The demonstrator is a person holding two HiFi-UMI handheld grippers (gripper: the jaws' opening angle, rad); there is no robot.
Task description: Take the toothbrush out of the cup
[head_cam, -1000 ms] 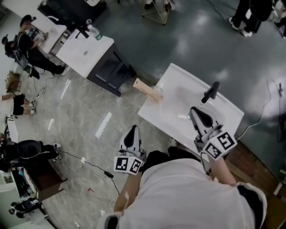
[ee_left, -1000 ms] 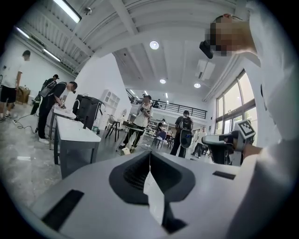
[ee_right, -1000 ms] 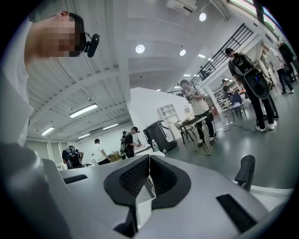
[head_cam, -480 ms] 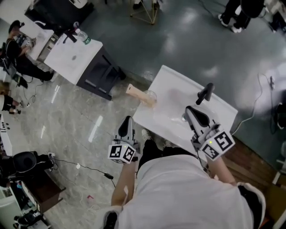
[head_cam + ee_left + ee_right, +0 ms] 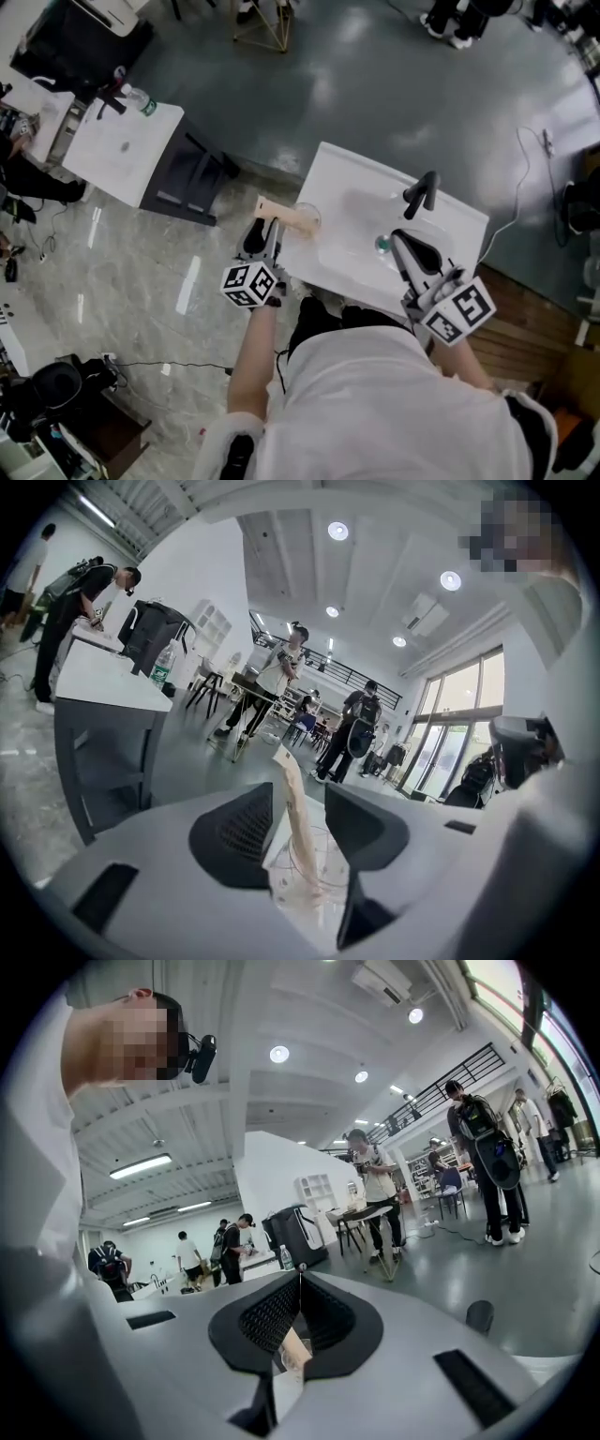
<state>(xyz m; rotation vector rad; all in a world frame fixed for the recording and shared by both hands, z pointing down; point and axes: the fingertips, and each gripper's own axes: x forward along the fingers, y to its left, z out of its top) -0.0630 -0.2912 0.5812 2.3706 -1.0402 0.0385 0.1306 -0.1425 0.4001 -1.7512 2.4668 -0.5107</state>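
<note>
A clear cup (image 5: 308, 219) stands on the left end of the white sink counter (image 5: 342, 272). A beige toothbrush (image 5: 279, 214) leans out of it to the left. My left gripper (image 5: 263, 231) is right at the brush. In the left gripper view its jaws are opening, with the toothbrush (image 5: 293, 819) and the cup (image 5: 314, 866) between them and the pads off it; the left gripper (image 5: 298, 795) reads open. My right gripper (image 5: 401, 238) hovers over the basin, apart from the cup. In its own view the right gripper (image 5: 300, 1277) is shut and empty.
A black faucet (image 5: 421, 192) stands at the back of the counter, and a drain (image 5: 382, 246) lies in the basin. Another white table (image 5: 122, 150) with a bottle stands at the far left. People (image 5: 277, 677) stand further off in the room.
My left gripper has moved from the floor side up to the counter's left end, and its jaws now sit either side of the toothbrush. The right gripper has hardly moved.
</note>
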